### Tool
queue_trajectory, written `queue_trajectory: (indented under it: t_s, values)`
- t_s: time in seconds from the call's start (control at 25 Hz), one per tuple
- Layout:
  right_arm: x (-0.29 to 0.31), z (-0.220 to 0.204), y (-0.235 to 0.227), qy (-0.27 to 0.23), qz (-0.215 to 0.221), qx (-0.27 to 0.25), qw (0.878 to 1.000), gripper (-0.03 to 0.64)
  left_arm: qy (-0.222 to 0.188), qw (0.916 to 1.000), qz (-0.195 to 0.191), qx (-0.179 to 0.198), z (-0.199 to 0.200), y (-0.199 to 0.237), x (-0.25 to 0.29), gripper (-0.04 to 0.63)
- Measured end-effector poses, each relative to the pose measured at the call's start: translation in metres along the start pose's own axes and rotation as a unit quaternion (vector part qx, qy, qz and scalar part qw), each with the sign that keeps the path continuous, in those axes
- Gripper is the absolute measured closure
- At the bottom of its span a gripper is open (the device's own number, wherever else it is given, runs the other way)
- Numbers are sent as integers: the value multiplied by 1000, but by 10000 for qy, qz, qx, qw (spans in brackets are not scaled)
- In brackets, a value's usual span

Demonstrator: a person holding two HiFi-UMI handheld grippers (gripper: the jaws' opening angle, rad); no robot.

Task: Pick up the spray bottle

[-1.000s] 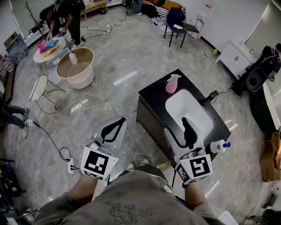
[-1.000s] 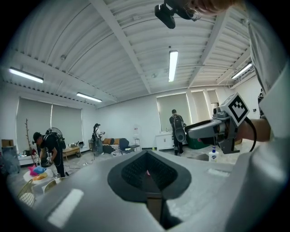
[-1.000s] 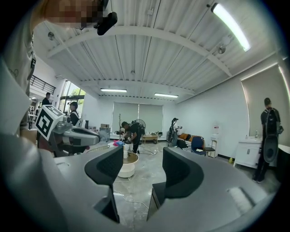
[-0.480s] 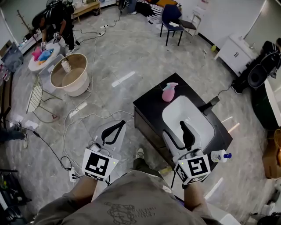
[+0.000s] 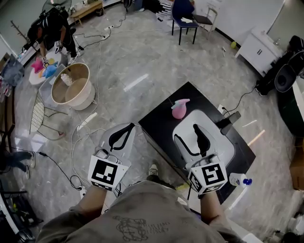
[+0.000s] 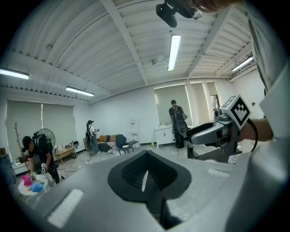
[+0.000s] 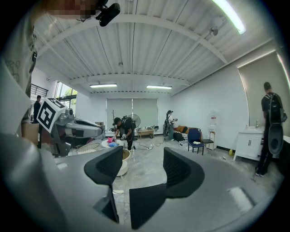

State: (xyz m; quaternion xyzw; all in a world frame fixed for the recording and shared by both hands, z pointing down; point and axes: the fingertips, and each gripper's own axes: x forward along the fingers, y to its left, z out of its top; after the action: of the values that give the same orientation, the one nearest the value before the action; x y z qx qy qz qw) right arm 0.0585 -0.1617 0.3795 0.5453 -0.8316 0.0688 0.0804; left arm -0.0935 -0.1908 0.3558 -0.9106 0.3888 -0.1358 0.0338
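spray bottle (image 5: pixel 179 109) stands on table (image 5: pixel 159 126), just ahead of the right claw (image 5: pixel 187 135).

A glossy grey floor (image 5: pixel 142 57) is lit by white ceiling strip lights (image 6: pixel 173 52); a dark blue chair (image 5: pixel 183 10) and a white cabinet (image 5: pixel 259 46) are set by the white wall (image 5: pixel 230 13).

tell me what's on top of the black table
A pink spray bottle stands on the black table, by the far rim of a white basin. A small blue-capped bottle sits at the right edge. The right gripper covers part of the basin.
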Motion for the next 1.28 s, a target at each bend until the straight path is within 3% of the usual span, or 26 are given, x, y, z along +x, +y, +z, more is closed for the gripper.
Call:
queue_trajectory:
  t_s: [0.76, 1.28]
  values:
    - [28, -25, -70, 381, -669, 198, 9968, 307, -66, 9978, -642, 160, 13, 7, 90, 594]
    - [42, -22, -99, 471, -1850, 558, 9800, 311, -186, 9795, -1951, 476, 23, 21, 159, 595]
